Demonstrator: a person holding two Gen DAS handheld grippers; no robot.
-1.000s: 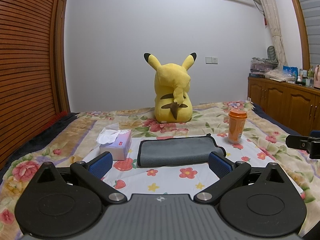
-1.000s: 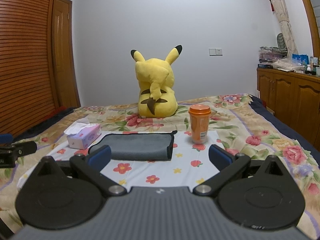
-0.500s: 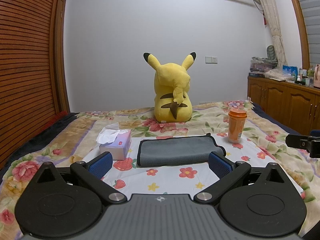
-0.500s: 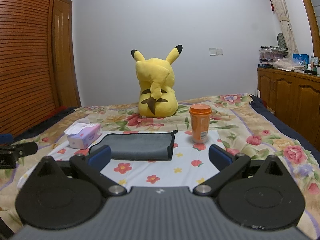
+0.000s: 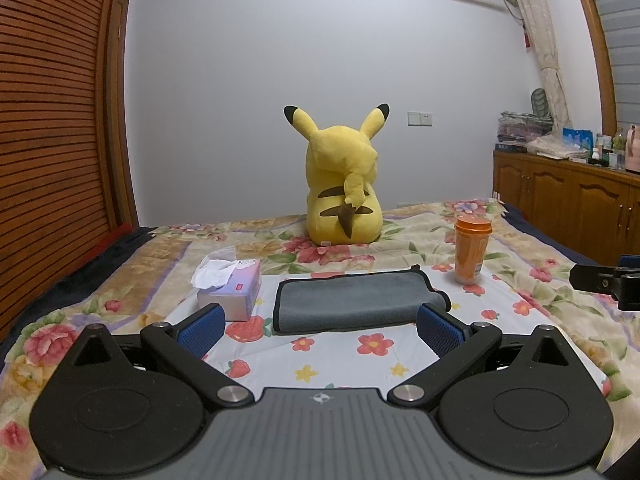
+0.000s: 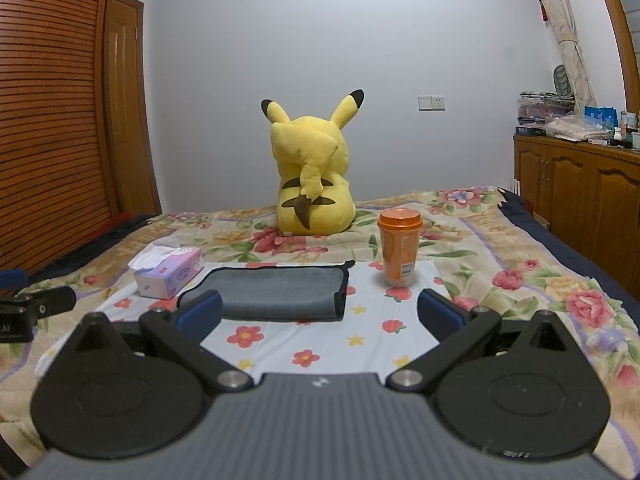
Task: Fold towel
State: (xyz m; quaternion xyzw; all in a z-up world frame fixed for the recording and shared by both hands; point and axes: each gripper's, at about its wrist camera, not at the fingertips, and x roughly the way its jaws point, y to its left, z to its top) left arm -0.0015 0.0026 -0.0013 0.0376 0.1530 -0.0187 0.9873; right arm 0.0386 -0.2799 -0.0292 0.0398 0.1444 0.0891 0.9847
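Observation:
A grey towel point(image 5: 352, 300) with a dark hem lies folded flat on a white flowered cloth point(image 5: 340, 356) on the bed. It also shows in the right wrist view point(image 6: 276, 294). My left gripper point(image 5: 318, 330) is open and empty, held just short of the towel's near edge. My right gripper point(image 6: 320, 314) is open and empty, in front of the towel and a little to its right. Each gripper shows at the edge of the other's view, the right one point(image 5: 606, 280) and the left one point(image 6: 32, 308).
A tissue box point(image 5: 232, 286) stands left of the towel, an orange lidded cup point(image 5: 470, 250) right of it. A yellow plush toy point(image 5: 344, 196) sits behind. A wooden cabinet point(image 5: 572, 212) lines the right wall, a slatted wooden wardrobe point(image 5: 52, 140) the left.
Both views have shifted very slightly; the towel and other objects have not moved. Both grippers stay open.

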